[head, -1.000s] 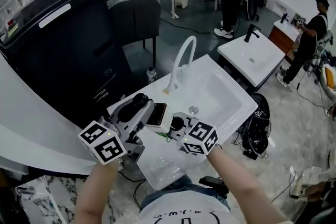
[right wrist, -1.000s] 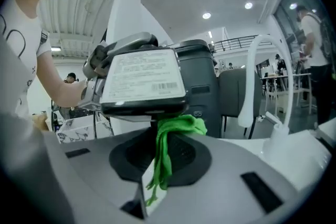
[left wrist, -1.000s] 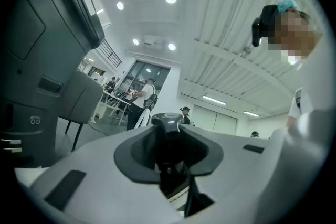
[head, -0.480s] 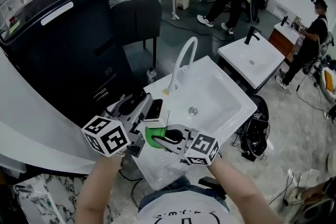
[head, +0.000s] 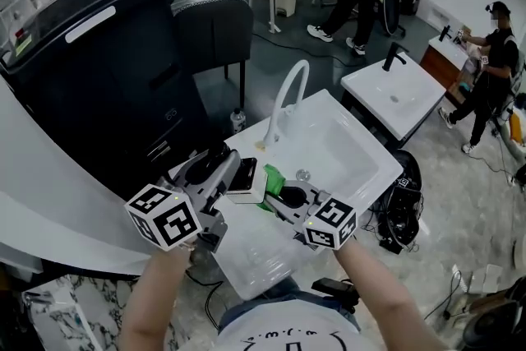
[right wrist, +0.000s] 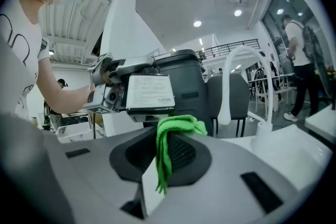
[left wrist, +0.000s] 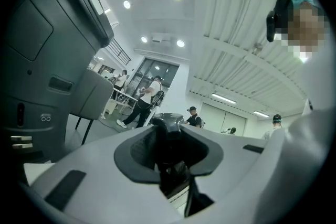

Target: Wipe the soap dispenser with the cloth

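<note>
The soap dispenser (head: 247,180), a small white-labelled box with a dark body, is held in the air over the near left of the white sink (head: 349,168). My left gripper (head: 233,177) is shut on it. From the left gripper view it shows only as a dark shape (left wrist: 167,136) between the jaws of the left gripper (left wrist: 169,152). My right gripper (head: 277,191) is shut on the green cloth (head: 272,176), which lies against the dispenser's right side. In the right gripper view the cloth (right wrist: 170,136) hangs from the right gripper (right wrist: 170,159), just below the dispenser's label (right wrist: 149,93).
A white arched faucet (head: 284,99) stands at the sink's far edge. A large black machine (head: 90,53) and a dark chair (head: 209,29) are at the left. A second sink (head: 394,90) stands to the right. Several people move about the room behind.
My right gripper has carried the green cloth from below the dispenser up to its right side. The left gripper and the dispenser have hardly moved.
</note>
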Demonstrator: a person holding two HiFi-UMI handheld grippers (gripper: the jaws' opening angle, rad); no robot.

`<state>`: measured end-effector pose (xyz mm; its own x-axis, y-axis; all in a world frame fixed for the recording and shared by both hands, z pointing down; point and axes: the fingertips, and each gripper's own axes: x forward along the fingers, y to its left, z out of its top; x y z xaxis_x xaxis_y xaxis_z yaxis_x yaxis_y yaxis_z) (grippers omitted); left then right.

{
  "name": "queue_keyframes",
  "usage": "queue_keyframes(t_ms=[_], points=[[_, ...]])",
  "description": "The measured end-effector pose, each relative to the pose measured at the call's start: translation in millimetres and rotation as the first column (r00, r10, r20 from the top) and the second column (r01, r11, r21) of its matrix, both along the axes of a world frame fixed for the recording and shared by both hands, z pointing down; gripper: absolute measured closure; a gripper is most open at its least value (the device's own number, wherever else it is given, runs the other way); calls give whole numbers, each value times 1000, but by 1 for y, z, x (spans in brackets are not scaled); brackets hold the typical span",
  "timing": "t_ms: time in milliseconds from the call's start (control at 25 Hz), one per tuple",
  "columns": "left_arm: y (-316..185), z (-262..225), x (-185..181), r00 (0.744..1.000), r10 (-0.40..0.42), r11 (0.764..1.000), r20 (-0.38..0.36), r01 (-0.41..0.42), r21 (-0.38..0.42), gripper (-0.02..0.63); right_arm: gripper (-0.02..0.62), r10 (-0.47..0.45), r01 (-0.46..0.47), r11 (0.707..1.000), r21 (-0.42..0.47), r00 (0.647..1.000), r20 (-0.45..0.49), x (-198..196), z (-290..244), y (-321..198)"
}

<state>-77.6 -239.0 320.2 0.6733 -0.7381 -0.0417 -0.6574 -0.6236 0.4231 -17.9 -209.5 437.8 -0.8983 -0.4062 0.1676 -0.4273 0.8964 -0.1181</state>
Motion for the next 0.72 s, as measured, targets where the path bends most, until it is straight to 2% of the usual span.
queue_keyframes(t_ms=[280,560,640,720], points=[[-2,2,0,999,-3,1000,-35,3,-8,502,546,-43,43,998,39,999,0,-1,-11,12],[-8,4,-7,998,-40,999,-40,39,-23,500,546,-228,227,969,92,974,2,-15,-23,61],[-7,6,-6,999,-45,999,-9,45,-15,500,546,-256,256,962,92,967,-7,-13,-23,68],[-6,11,-3,997,-58,998,59,58,8,502,546,-255,257,963,83,966,-32,-7,-21,71]])
